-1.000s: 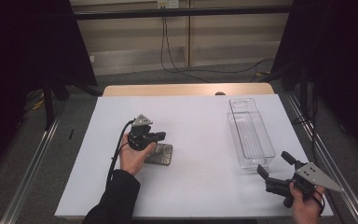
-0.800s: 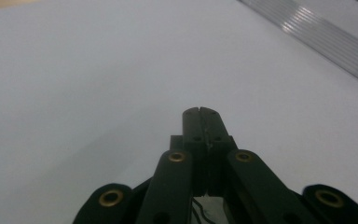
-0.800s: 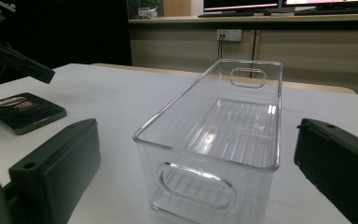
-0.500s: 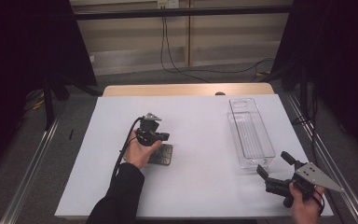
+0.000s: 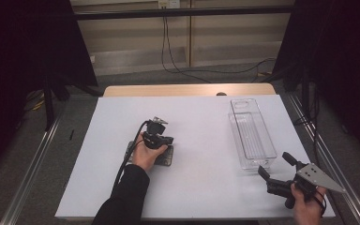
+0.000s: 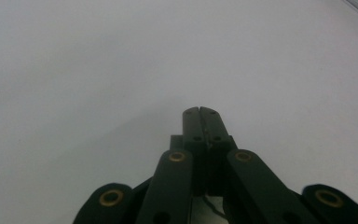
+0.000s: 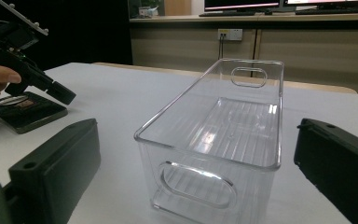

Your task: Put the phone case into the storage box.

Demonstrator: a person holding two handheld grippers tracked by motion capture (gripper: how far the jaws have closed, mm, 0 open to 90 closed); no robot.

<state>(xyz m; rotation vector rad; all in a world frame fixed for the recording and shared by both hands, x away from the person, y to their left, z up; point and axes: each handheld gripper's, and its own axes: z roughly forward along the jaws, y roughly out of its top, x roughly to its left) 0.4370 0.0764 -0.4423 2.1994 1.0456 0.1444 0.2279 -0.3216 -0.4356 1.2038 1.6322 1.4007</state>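
Flat dark slab (image 5: pixel 164 157) lies left of clear bin (image 5: pixel 252 136)

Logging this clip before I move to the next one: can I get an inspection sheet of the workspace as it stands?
Surface: white table top, bare apart from the items below.
Job's things: flat dark slab lying under the left hand; clear plastic bin standing upright and empty, at the right.
Clutter: nothing seen.
Grippers: left hand-held gripper shut, nothing between its jaws, tip over the slab; right hand-held gripper open, near the bin's near end, not touching it.
Cables: black cable trails from the left hand-held gripper along the sleeve; black cables lie on the floor behind the table.
Surroundings: dark curtains on both sides, wall panel behind.
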